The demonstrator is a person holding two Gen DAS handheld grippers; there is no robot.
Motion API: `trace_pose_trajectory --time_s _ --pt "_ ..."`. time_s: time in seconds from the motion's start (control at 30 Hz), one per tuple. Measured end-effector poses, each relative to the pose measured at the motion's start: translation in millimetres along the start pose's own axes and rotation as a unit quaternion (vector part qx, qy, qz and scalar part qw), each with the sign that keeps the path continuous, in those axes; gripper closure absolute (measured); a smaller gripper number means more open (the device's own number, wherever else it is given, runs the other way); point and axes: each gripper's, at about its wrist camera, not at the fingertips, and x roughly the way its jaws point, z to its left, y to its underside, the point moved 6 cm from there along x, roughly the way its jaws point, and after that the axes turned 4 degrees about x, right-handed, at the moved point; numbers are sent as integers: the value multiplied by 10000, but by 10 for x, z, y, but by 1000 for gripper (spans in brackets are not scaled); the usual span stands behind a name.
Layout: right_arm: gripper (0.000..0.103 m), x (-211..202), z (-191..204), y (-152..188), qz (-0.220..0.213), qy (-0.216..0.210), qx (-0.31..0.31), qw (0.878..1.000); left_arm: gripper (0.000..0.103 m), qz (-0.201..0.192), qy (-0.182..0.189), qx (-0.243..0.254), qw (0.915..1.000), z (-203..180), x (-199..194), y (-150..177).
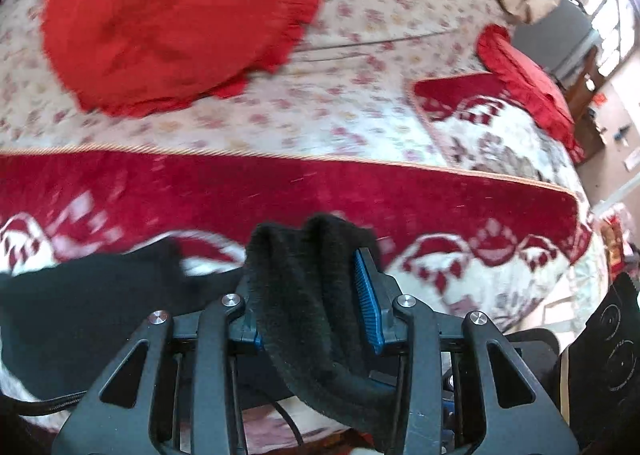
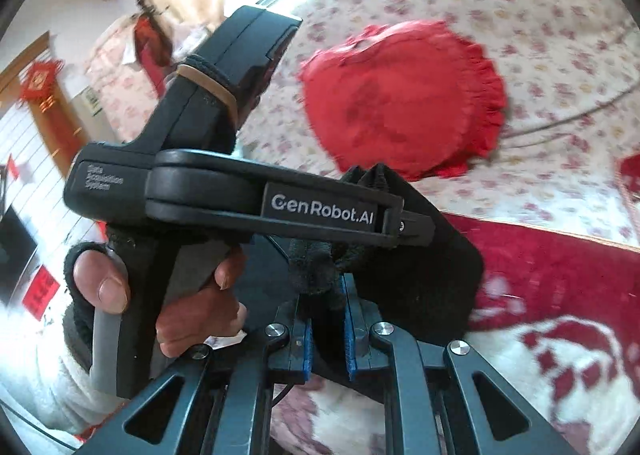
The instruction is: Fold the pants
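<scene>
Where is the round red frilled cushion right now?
The red frilled cushion lies on the floral bedsheet, upper left in the left wrist view, beyond the red patterned blanket.

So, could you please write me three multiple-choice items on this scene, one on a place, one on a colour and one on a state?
1. Where does the round frilled cushion lie?
A. on the floral bedspread
B. on the floor
C. in a basket

2. What colour are the pants?
A. white
B. black
C. yellow

3. How is the left gripper?
A. open and empty
B. out of view
C. shut on the pants

Answers:
1 A: floral fabric surrounds the cushion.
2 B: the cloth between the blue pads is black.
3 C: black fabric is bunched between its fingers; the right gripper clamps pants too.
</scene>
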Motion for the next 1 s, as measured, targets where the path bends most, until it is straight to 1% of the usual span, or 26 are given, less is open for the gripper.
trace_pose_trajectory --time_s 0.1,0.17,0.2,0.23,0.27,0.3,0.33,0.37,0.4,0.43,0.47,0.5,0.57,0.63,0.73,0.8,0.9,0.93,1.0 --pt "91 339 144 107 309 -151 -75 9994 67 33 -320 -192 9993 341 62 164" --pt "91 611 176 206 527 -179 -31 9984 67 49 -724 -240 9971 550 162 267" --pt "89 759 159 254 643 -174 67 9978 67 146 -838 -316 9959 658 237 327" --pt "85 949 122 336 851 -114 233 9960 67 229 -807 -428 9956 754 297 380" --pt "80 1044 105 388 1000 -76 345 9944 67 231 -669 -525 9961 804 306 410" --pt "79 1124 94 442 1194 -95 518 9914 67 180 -544 -597 9966 838 279 428" --pt "76 1116 116 449 1251 -205 637 9899 67 148 -516 -629 9966 866 237 437" --pt "75 1040 169 418 1211 -428 651 9896 67 92 -587 -613 9964 899 156 451" --pt "75 946 211 371 1164 -626 627 9892 67 24 -689 -576 9960 917 85 452" --pt "73 825 235 321 1074 -734 575 9898 67 -89 -857 -527 9949 955 -12 467" --pt "73 679 218 259 913 -680 506 9922 67 -168 -959 -522 9939 970 -81 465" --pt "73 552 160 197 749 -520 469 9947 67 -228 -991 -544 9933 985 -133 472" --pt "73 395 -12 101 509 -88 473 9975 67 -349 -942 -606 9931 984 -222 508" --pt "73 363 -230 43 432 475 442 9970 67 -393 -939 -621 9929 951 -240 531" --pt "73 498 -398 2 543 834 440 9941 67 -327 -1033 -592 9923 885 -175 623" --pt "73 625 -469 -10 637 949 368 9928 67 -243 -1109 -574 9919 873 -99 681" --pt "73 785 -625 45 943 1260 231 9873 67 -70 -1233 -657 9902 884 59 779" --pt "73 871 -642 48 977 1282 187 9867 67 -61 -1260 -673 9897 886 83 807" --pt "73 913 -661 61 985 1295 87 9866 66 -154 -1308 -710 9888 886 96 842"
